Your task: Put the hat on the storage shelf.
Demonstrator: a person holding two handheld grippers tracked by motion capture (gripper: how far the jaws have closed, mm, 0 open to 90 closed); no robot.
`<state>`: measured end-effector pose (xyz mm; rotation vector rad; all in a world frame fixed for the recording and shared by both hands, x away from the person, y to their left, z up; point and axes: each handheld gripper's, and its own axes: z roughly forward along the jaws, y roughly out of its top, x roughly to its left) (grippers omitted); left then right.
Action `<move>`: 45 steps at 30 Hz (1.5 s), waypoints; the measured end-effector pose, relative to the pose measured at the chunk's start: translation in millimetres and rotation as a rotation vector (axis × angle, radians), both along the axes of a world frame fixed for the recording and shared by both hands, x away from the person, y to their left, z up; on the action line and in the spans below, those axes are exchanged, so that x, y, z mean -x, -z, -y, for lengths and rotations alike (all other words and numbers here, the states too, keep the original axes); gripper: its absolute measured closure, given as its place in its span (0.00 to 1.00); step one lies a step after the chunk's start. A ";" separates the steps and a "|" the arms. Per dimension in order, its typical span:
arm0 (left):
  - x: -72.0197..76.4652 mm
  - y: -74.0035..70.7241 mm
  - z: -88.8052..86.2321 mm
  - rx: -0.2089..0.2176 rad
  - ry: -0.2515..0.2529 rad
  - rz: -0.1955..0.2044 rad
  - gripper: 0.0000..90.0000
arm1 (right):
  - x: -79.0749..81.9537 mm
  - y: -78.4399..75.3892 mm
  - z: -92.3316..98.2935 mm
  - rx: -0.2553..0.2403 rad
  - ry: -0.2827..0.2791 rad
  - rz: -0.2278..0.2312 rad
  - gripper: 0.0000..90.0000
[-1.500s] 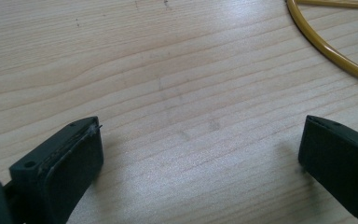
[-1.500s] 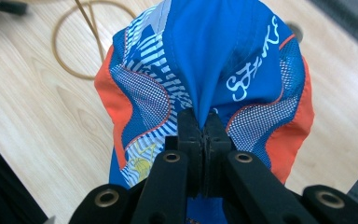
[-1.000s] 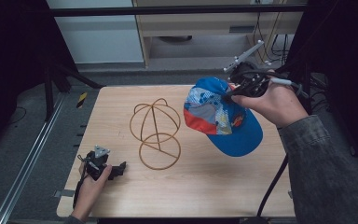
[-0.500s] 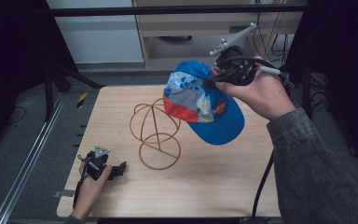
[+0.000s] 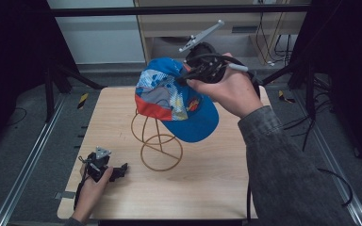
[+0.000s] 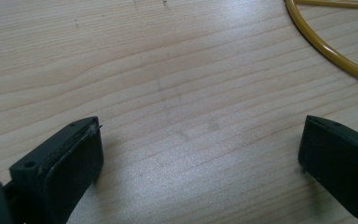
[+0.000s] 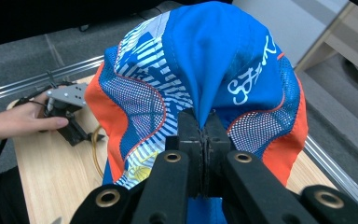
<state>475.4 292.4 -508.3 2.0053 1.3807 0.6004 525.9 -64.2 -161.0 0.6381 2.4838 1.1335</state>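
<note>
Right gripper (image 7: 204,135): you are holding it raised over the far half of the table, above the wire stand. Its jaws are pressing together on a fold of blue fabric at the top of the cap. The grey three-cornered plate on its top is pointing up and away from you in the high view.

Cap (image 5: 172,96): it is hanging in the air from your right gripper, blue with orange, white and mesh panels. Its brim is pointing toward you and to the right in the high view. The crown is sitting over the top of the wire stand; whether it is touching the wire, you cannot tell.

Wire stand (image 5: 158,146): yellow wire, a ring base lying flat on the table with loops rising from it. The upper loops are going under the cap. It is standing near the middle of the table.

Left gripper (image 5: 120,170): you are resting it low at the near left corner of the table, hand (image 5: 90,188) wrapped around the body. Its jaws are standing wide apart with bare wood between them, gripping nothing. In the left gripper view an arc of the stand's ring base is showing at the upper right, well apart from the jaws.

Table (image 5: 217,188): light wood, grain running across.
</note>
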 end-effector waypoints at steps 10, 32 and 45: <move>0.0 0.0 0.1 0.000 0.002 0.000 0.00 | -5.1 10.1 -24.4 -0.022 -0.040 -0.007 0.99; 0.0 0.0 0.0 0.000 0.002 0.000 0.00 | -16.5 15.1 -52.7 -0.012 -0.049 -0.013 0.99; -0.1 0.0 0.2 -0.001 0.004 0.000 0.00 | -25.4 24.6 -69.5 0.005 -0.057 -0.033 0.99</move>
